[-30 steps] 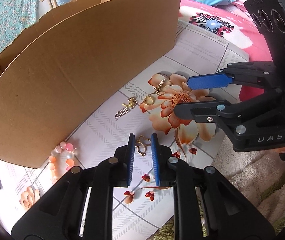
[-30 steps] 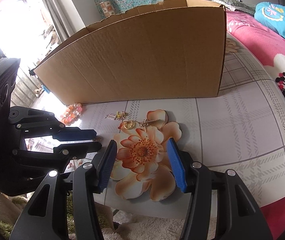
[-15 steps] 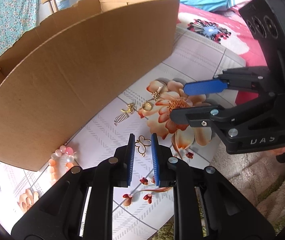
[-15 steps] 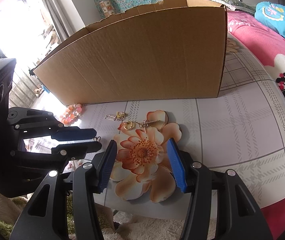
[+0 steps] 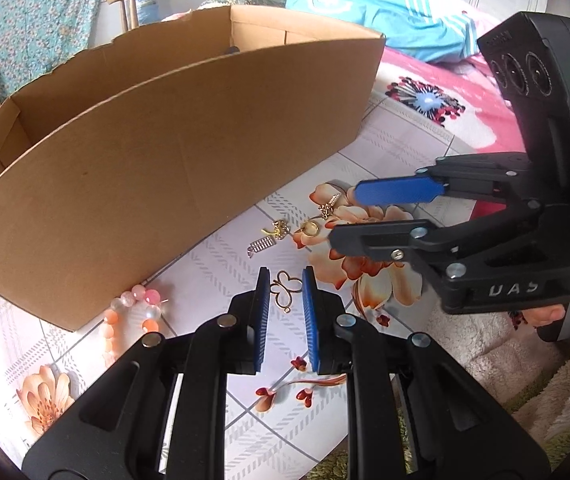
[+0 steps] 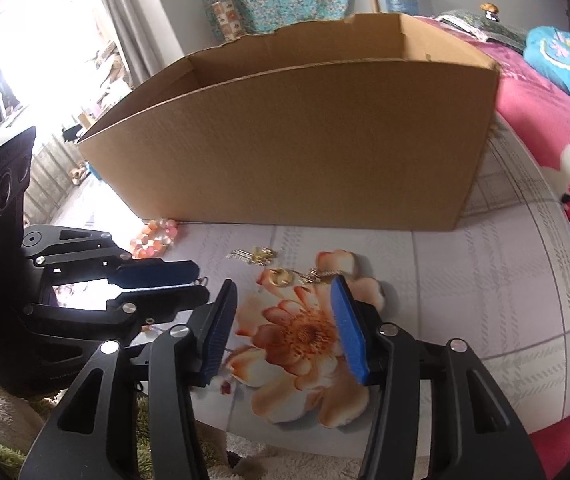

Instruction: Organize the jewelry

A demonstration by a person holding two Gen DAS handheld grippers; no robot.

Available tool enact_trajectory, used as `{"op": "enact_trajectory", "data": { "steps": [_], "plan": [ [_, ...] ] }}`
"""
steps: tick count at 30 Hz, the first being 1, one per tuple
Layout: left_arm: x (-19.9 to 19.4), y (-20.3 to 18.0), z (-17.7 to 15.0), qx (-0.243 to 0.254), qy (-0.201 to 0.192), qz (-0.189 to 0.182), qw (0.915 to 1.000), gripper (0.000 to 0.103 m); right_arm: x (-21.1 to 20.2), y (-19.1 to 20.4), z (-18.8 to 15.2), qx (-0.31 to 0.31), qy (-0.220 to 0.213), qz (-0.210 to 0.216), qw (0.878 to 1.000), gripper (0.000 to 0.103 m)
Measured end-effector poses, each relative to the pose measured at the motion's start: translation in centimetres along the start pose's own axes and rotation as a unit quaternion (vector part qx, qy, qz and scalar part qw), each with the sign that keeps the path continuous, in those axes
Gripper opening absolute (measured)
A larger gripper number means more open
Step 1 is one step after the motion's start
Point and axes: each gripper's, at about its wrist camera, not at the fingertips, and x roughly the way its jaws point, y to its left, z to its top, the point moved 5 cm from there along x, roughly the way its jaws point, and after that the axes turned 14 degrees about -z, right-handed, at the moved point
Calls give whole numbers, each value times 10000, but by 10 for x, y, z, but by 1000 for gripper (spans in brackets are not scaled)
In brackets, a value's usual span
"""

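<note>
A gold butterfly-shaped pendant [image 5: 285, 289] lies on the floral tablecloth between the tips of my left gripper [image 5: 284, 280], which is open by a narrow gap. Beyond it lie a silver comb-like earring [image 5: 261, 245], a gold ring [image 5: 309, 229] and a gold chain piece [image 5: 329, 205]. A pink and orange bead bracelet [image 5: 133, 312] lies by the box corner. My right gripper [image 6: 283, 286] is open wide and empty, its tips just short of the ring [image 6: 281, 277]. It also shows in the left wrist view [image 5: 349, 216].
A large open cardboard box [image 5: 173, 152] stands just behind the jewelry; it also shows in the right wrist view [image 6: 305, 140]. A pink floral blanket [image 6: 557, 128] lies to the right. A fluffy beige rug [image 5: 505, 360] is below the cloth's near edge.
Both views have risen and tilted, so the inside of the box shows. The left gripper stays around the butterfly pendant; the right gripper has edged toward the ring.
</note>
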Motion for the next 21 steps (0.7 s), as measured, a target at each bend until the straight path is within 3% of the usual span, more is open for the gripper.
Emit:
{"op": "enact_trajectory", "data": {
  "steps": [9, 18, 21],
  "plan": [
    [-9, 10, -9, -171, -176, 3, 9997, 15, 21, 11, 5, -404, 288, -254, 9984, 29],
    [-8, 12, -10, -258, -268, -40, 9993, 15, 21, 20, 10, -918, 296, -604, 9935, 12],
    [-10, 13, -11, -271, -319, -22, 9991, 15, 21, 22, 10, -1010, 283, -644, 9924, 11]
  ]
}}
